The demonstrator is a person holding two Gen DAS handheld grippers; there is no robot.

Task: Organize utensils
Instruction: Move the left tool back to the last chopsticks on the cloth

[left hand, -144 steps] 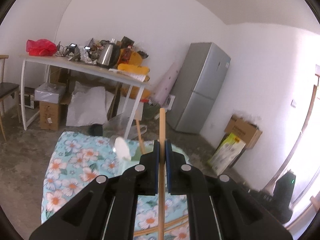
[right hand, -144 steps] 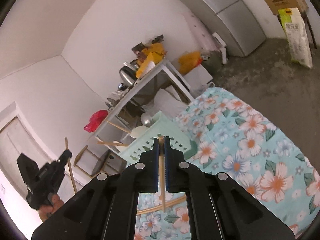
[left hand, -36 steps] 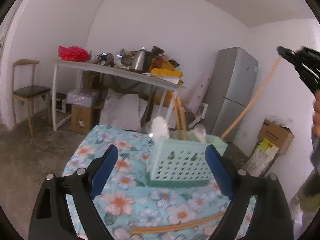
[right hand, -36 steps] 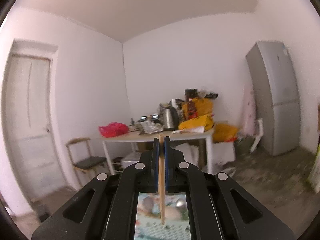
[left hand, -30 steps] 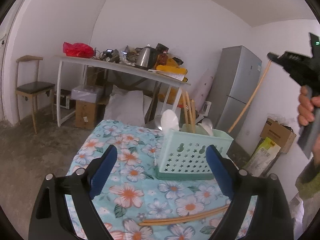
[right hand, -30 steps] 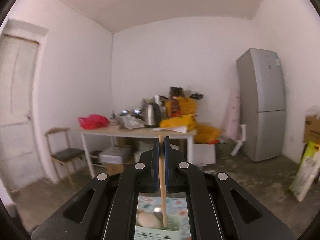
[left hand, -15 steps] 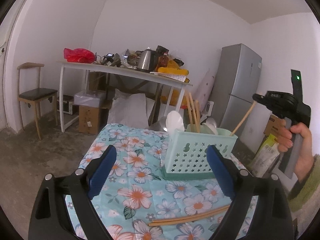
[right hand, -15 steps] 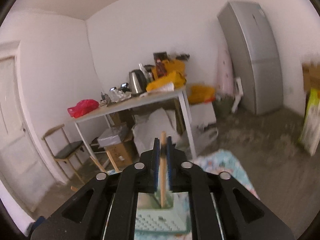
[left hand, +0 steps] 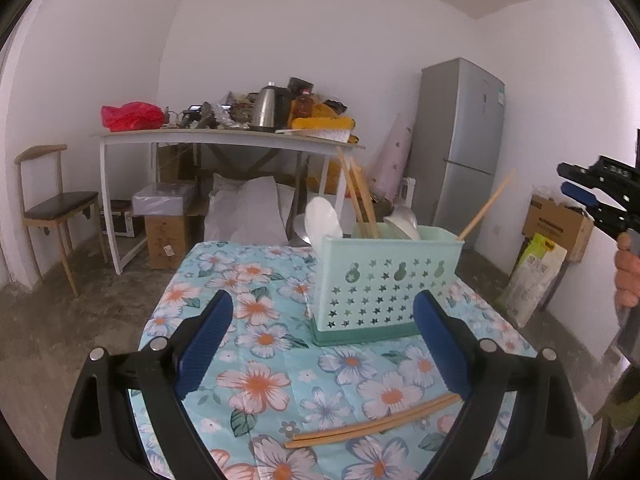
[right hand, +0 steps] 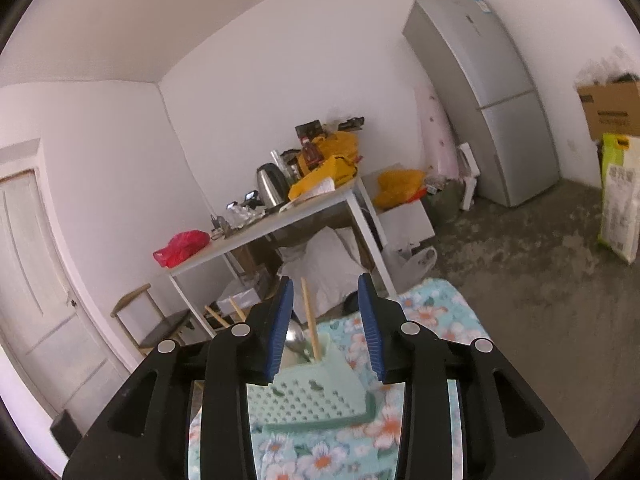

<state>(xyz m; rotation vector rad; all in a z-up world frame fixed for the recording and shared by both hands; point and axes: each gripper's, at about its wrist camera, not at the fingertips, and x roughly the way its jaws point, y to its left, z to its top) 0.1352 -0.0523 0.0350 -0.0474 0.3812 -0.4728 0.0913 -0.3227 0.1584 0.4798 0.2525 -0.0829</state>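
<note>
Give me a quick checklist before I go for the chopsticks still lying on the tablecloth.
1. Right claw clear of the chopstick just dropped in the green basket: ok, jaws opening, pads off it.
2. That chopstick resting inside the basket: ok, leaning.
3. Left claw open and empty: ok.
4. Two chopsticks left on the tablecloth: ok, side by side, unobstructed.
5. Basket upright: ok.
6. Room left in the basket: cannot tell.
</note>
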